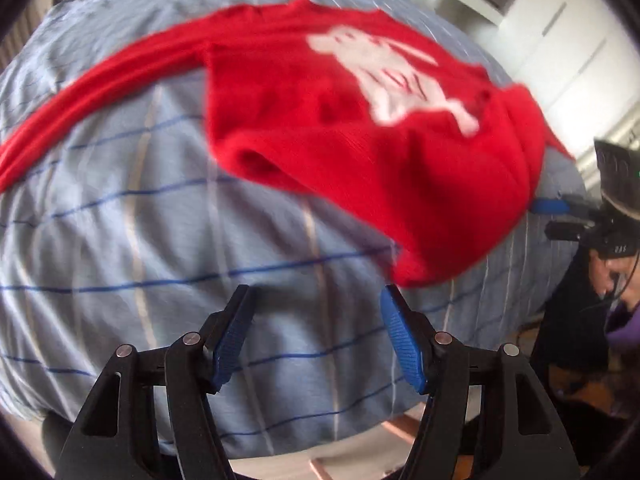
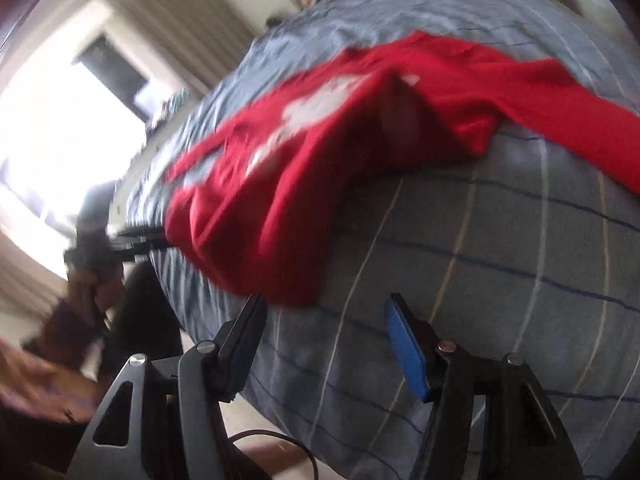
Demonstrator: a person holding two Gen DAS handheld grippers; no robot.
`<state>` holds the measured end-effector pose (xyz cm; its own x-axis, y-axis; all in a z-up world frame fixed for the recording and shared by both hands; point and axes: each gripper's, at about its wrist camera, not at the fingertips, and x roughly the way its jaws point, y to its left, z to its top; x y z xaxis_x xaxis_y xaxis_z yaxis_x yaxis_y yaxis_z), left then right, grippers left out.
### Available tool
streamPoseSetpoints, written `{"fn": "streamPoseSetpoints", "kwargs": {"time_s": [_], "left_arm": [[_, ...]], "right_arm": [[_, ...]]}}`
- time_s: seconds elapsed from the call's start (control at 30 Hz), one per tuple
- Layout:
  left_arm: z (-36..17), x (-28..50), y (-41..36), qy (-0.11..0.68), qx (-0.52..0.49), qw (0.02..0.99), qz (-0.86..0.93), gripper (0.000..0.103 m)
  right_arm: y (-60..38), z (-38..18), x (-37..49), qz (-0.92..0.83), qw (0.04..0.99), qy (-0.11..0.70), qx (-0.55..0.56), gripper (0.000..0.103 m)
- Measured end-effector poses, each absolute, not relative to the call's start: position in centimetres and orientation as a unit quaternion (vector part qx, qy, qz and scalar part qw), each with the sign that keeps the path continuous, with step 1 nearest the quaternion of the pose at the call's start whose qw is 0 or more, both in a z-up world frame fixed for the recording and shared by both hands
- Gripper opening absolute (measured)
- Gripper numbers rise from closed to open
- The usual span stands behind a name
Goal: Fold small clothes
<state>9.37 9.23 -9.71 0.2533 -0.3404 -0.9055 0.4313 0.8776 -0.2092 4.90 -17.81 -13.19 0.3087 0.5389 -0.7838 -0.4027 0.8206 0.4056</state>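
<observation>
A small red long-sleeved top [image 1: 340, 120] with a white print lies on the blue striped bedcover; one sleeve runs out to the left. Its near hem is bunched up and lifted. My left gripper [image 1: 316, 300] is open and empty, just short of the hem's lower edge. In the right wrist view the same top [image 2: 288, 168] lies ahead, blurred, and my right gripper [image 2: 326, 308] is open and empty, just below its near corner. The right gripper also shows in the left wrist view [image 1: 550, 205], at the garment's right edge; there I cannot tell its state.
The bed [image 1: 160, 240] with the blue striped cover fills both views. White cupboards [image 1: 540, 20] stand behind it. A bright window [image 2: 48, 128] with curtains is at the left. The person [image 1: 616, 280] is at the bed's right edge. Wooden floor [image 1: 400, 432] shows below.
</observation>
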Motion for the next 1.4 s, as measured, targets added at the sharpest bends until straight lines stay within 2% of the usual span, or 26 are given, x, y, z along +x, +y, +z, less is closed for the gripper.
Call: {"fn": "streamPoseSetpoints", "kwargs": {"time_s": [0.03,0.07,0.13,0.23,0.27,0.3,0.33,0.43,0.57,0.63,0.77,0.9,0.97,1.03,1.23,1.3,1.33,1.4], "left_arm": [[-10.0,9.4,7.9,0.557,0.052,0.79,-0.251,0.069],[-9.8,9.7,6.8,0.549,0.055,0.793,-0.26,0.069],[-7.7,11.6,5.8,0.519,0.006,0.802,-0.295,0.069],[-3.4,16.7,7.1,0.457,-0.116,0.833,-0.29,0.072],[-2.3,18.2,7.9,0.436,-0.143,0.847,-0.268,0.075],[-1.4,19.3,8.7,0.419,-0.161,0.86,-0.242,0.081],[-0.7,20.1,9.5,0.409,-0.171,0.869,-0.22,0.082],[-0.4,20.0,11.0,0.408,-0.155,0.878,-0.197,0.082],[-2.3,17.8,11.6,0.424,-0.083,0.884,-0.177,0.082],[-3.6,17.8,11.8,0.441,-0.082,0.877,-0.171,0.081],[-4.3,17.8,11.8,0.447,-0.099,0.874,-0.164,0.08],[-3.8,17.9,9.8,0.43,-0.051,0.885,-0.17,0.08],[-4.1,17.6,9.1,0.435,-0.032,0.883,-0.173,0.078],[-4.4,16.8,9.2,0.44,-0.035,0.88,-0.174,0.077],[-4.1,13.0,11.7,0.438,-0.062,0.881,-0.168,0.077],[-3.8,12.1,12.4,0.436,-0.056,0.883,-0.164,0.077],[-3.6,11.7,12.7,0.433,-0.054,0.885,-0.163,0.077],[-3.1,11.3,13.1,0.429,-0.053,0.887,-0.162,0.077]], "right_arm": [[-16.2,-13.5,5.4,0.313,0.795,0.517,0.056,0.058],[-15.1,-13.3,6.2,0.34,0.784,0.516,0.069,0.043],[-14.3,-11.3,8.9,0.358,0.79,0.482,0.124,0.029],[-16.4,-7.5,14.0,0.297,0.836,0.395,0.239,0.031],[-17.4,-6.7,15.5,0.266,0.85,0.373,0.26,0.037],[-18.2,-5.9,16.2,0.235,0.865,0.357,0.263,0.042],[-18.8,-5.1,16.9,0.206,0.879,0.349,0.253,0.05],[-19.5,-3.6,16.6,0.189,0.895,0.35,0.203,0.05],[-18.6,-4.7,14.0,0.185,0.898,0.388,0.095,0.05],[-18.7,-6.4,14.6,0.182,0.892,0.409,0.06,0.05],[-18.6,-6.3,17.5,0.175,0.895,0.399,0.091,0.05],[-14.1,-3.4,19.7,0.258,0.881,0.388,0.083,0.048],[-10.5,-3.5,22.0,0.321,0.839,0.433,0.076,0.048],[-7.8,-4.6,24.5,0.314,0.826,0.464,0.057,0.044],[-4.7,-9.4,31.0,0.321,0.776,0.542,0.029,0.044],[-4.0,-10.2,31.1,0.349,0.751,0.56,0.028,0.023],[-3.9,-10.2,30.8,0.357,0.746,0.561,0.025,0.004],[-4.0,-9.1,29.9,0.369,0.744,0.556,0.037,0.004]]}}
